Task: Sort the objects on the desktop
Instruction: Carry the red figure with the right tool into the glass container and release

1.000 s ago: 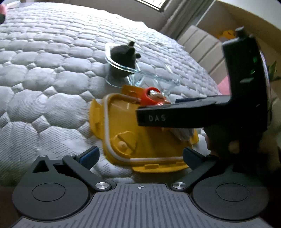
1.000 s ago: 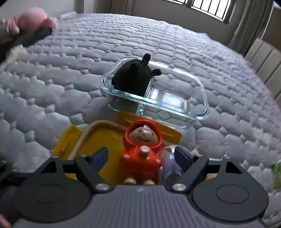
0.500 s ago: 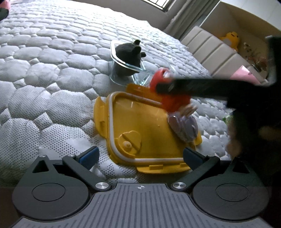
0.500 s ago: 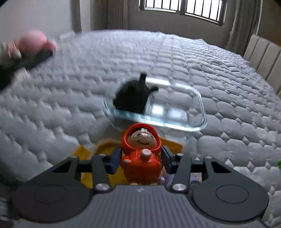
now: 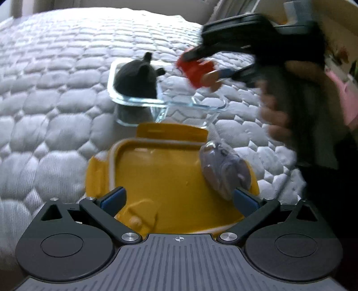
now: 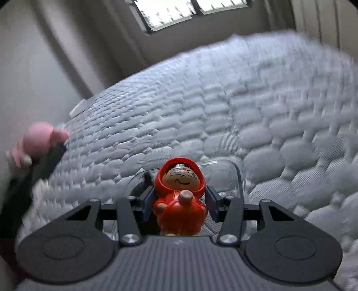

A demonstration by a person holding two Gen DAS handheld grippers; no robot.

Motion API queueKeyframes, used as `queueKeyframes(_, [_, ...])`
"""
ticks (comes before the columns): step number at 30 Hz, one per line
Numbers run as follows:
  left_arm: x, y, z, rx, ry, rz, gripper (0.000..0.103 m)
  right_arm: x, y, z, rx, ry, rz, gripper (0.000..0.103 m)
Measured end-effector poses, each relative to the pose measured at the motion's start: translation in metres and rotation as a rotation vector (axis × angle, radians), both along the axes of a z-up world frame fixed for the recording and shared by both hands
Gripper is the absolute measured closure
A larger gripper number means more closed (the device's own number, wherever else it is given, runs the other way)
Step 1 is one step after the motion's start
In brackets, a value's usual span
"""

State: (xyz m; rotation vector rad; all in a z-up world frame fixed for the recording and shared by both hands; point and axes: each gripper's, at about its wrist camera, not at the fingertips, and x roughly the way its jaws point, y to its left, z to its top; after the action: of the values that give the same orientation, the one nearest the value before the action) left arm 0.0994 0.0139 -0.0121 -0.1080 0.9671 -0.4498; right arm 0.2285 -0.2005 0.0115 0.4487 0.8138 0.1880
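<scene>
Doll (image 6: pixel 180 199), red-hooded: clamped at the waist in right claw (image 6: pixel 180 202), carried above glass dish (image 5: pixel 167 101) for sorting. Black plush (image 5: pixel 136 79) fills dish's 9 o'clock half. Left claw (image 5: pixel 179 198): wide open, empty, over yellow lid (image 5: pixel 161 170) on bed (image 5: pixel 56 89).

On the bed (image 5: pixel 56 94), the lid (image 5: pixel 161 170) lies before the glass container (image 5: pixel 192 104), which holds a plush (image 5: pixel 136 78); a pouch (image 5: pixel 223 170), seemingly, rests on the lid's right edge.

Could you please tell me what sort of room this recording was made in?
Probably a bedroom: the work surface is a quilted mattress, with a barred window behind it and a padded headboard alongside.
</scene>
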Motion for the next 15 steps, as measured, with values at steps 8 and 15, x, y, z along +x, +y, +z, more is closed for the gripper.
queueKeyframes(8, [0.019,-0.022,-0.012,0.089,0.032,-0.022,0.000,0.029,-0.009,-0.040,0.064,0.072,0.009,0.060])
queueKeyframes(15, [0.020,-0.018,-0.017,0.079,0.056,-0.014,0.000,0.030,0.005,-0.028,0.017,0.078,0.073,0.067])
